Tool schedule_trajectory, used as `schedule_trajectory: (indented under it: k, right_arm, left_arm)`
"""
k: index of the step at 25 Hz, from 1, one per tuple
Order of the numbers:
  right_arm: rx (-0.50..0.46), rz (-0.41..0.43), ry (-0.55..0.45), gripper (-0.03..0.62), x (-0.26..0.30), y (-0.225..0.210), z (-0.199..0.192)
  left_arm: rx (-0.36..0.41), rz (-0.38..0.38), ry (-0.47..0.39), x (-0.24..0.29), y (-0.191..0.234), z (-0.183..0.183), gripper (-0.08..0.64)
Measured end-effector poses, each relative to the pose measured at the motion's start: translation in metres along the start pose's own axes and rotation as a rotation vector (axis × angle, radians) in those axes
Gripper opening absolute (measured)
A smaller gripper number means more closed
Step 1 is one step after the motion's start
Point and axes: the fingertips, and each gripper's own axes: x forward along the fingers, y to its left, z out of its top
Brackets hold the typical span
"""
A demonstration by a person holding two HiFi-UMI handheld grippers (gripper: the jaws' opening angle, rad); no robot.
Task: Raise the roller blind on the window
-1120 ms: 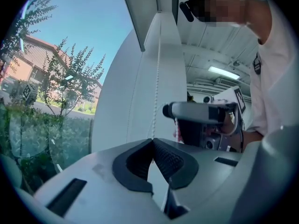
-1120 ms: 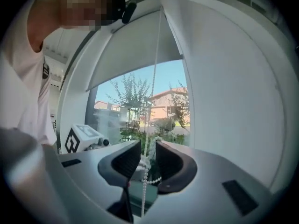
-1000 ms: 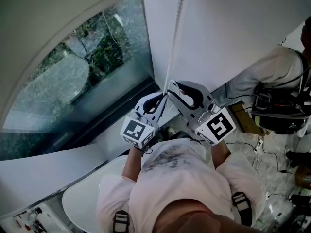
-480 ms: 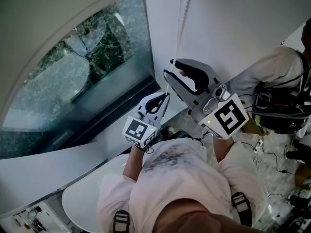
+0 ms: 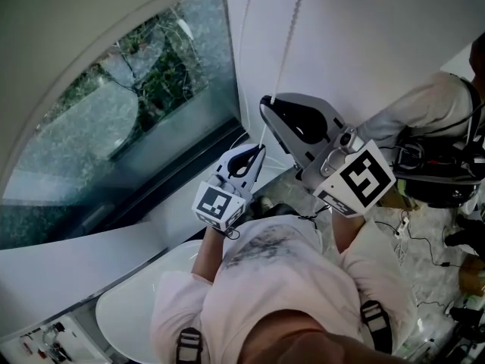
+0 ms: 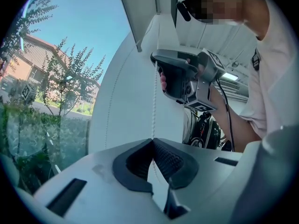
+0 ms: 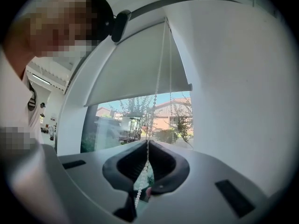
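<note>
From the person's pale shirt (image 5: 265, 279) both forearms reach forward and up. The left gripper (image 5: 260, 150) sits lower with its jaws pressed together on the bead chain (image 5: 292, 29), and the right gripper (image 5: 267, 105) is held just above it, its jaws likewise pinched on the same chain. Beyond them the chain runs up beside the window (image 5: 114, 120), where the roller blind (image 7: 135, 64) covers only the upper part of the glass, with trees (image 6: 70, 78) and a house (image 7: 170, 111) outside. A white curved table (image 5: 129, 309) lies below left, and a second person's white sleeve (image 5: 424, 108) shows at right.
</note>
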Motion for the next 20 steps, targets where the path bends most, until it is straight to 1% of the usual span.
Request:
schedule_trajectory:
  k: [4,14,20]
  right_arm:
    - [-0.006,-0.007,0.019,0.066,0.002,0.002,-0.014]
    - [0.027,-0.004,0.101,0.064,0.003,0.009,-0.08]
    - [0.005,-0.003,0.133,0.064,0.003,0.015,-0.108]
  left_arm:
    - [-0.01,0.006,0.025,0.0,0.002,-0.014,0.006]
    - [-0.068,0.03,0.113,-0.002,0.011,-0.08,0.006]
    - [-0.094,0.033,0.145,-0.005,0.013,-0.109,0.006]
